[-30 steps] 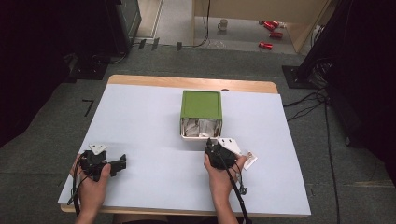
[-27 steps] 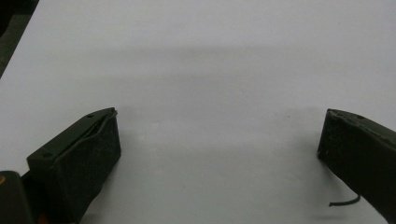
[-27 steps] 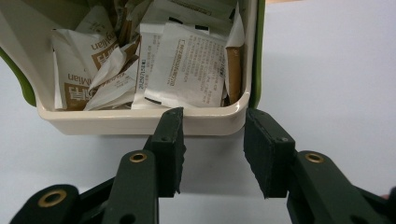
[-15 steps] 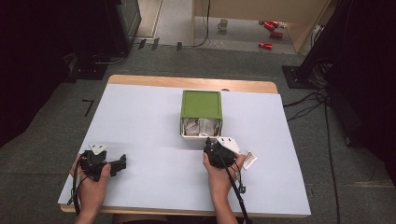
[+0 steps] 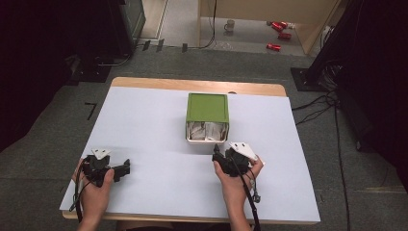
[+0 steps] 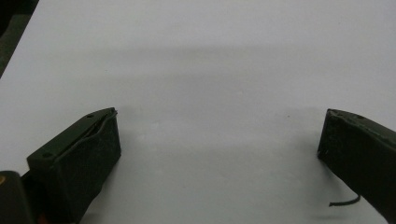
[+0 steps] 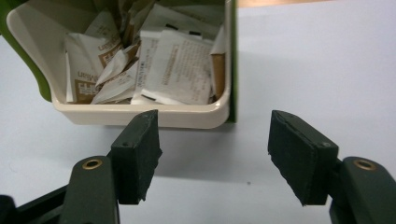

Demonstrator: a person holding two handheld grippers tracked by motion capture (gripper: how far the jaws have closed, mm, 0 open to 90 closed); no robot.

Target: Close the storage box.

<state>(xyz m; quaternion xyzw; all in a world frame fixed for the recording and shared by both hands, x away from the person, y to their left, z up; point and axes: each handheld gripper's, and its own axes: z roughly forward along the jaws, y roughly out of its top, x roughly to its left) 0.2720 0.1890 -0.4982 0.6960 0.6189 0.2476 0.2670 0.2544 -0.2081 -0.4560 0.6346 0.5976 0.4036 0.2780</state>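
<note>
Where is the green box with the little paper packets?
In the high view, the green box with paper packets sits mid-table toward the far edge, just beyond the right gripper.

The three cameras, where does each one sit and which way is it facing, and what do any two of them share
High view: above the person's side, looking forward and down on the table; both forearms, left gripper, right gripper.
Left gripper view: rides the left gripper, looking along its open fingers at bare tabletop.
Right gripper view: rides the right gripper, whose fingers have just been opening with nothing between them, facing the box of sachets.
Shared: high and right gripper views both show the box.
</note>
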